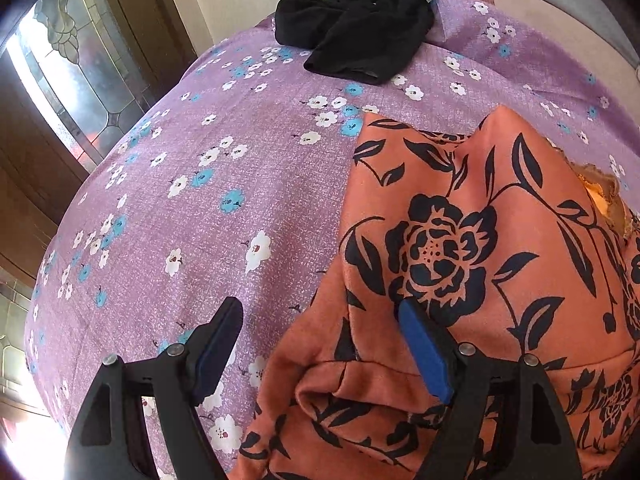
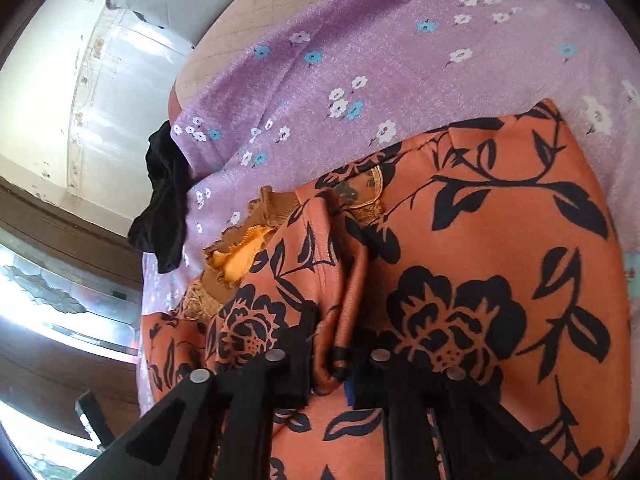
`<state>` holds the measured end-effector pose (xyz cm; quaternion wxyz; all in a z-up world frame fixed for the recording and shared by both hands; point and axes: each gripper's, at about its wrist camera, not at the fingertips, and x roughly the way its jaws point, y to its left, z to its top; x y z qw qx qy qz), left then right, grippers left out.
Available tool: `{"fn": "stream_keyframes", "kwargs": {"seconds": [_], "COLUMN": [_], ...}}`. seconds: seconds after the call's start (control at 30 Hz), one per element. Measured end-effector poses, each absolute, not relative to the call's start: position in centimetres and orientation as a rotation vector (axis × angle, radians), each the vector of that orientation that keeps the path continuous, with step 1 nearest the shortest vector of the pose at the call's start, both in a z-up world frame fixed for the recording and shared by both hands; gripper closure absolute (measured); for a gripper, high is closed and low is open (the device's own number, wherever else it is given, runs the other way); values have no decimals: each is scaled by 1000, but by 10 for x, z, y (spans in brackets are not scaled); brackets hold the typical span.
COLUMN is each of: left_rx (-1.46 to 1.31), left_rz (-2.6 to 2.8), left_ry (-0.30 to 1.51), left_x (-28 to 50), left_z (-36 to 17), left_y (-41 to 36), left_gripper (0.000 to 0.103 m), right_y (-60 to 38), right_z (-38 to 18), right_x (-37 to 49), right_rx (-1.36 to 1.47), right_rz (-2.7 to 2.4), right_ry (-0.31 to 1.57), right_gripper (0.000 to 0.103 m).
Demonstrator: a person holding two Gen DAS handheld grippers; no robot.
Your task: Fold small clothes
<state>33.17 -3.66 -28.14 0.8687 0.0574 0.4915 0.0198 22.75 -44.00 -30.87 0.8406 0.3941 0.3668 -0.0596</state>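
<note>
Lower frame, right view: right gripper [image 2: 328, 364] pinched tight on a raised fold of the orange floral garment [image 2: 460, 248]. Lower frame, left view: left gripper [image 1: 320, 344] spread wide, gripping nothing, one finger over that garment's edge. Farther, upper frame: black clothing [image 1: 356, 20] on the purple flowered sheet [image 1: 240, 160].

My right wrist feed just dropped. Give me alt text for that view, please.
The right gripper is shut on a bunched fold of the orange black-flowered garment, which lies on the purple floral bedsheet. A crumpled black garment sits at the sheet's left edge.
</note>
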Motion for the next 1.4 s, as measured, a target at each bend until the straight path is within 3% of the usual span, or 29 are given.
{"fn": "stream_keyframes", "kwargs": {"seconds": [0.23,0.4,0.5,0.63,0.77,1.0,1.23,1.4], "left_rx": [153,200,209,201,185,195,168,156], "left_rz": [44,59,64,71,-35,-154,-160,-168], "left_ry": [1021,1009,993,902,833,1049,937,1070], "left_x": [331,327,321,313,305,315,314,332], "left_z": [-282,-282,-275,-255,-239,-283,-257,-284], "left_y": [-36,-40,-38,-39,-56,-79,-80,-83], "left_gripper": [22,21,22,22,22,21,21,20], "right_y": [-463,-488,-496,-489,-463,-427,-430,-438], "right_z": [-245,-306,-294,-253,-253,-300,-279,-305], "right_x": [164,159,150,142,159,197,193,210], "right_rx": [698,763,781,554,513,427,379,398], "right_rz": [-220,-282,-313,-425,-271,-219,-226,-252], "right_ry": [653,1019,975,799,754,913,780,869], "right_gripper": [95,90,87,83,83,83,83,83]}}
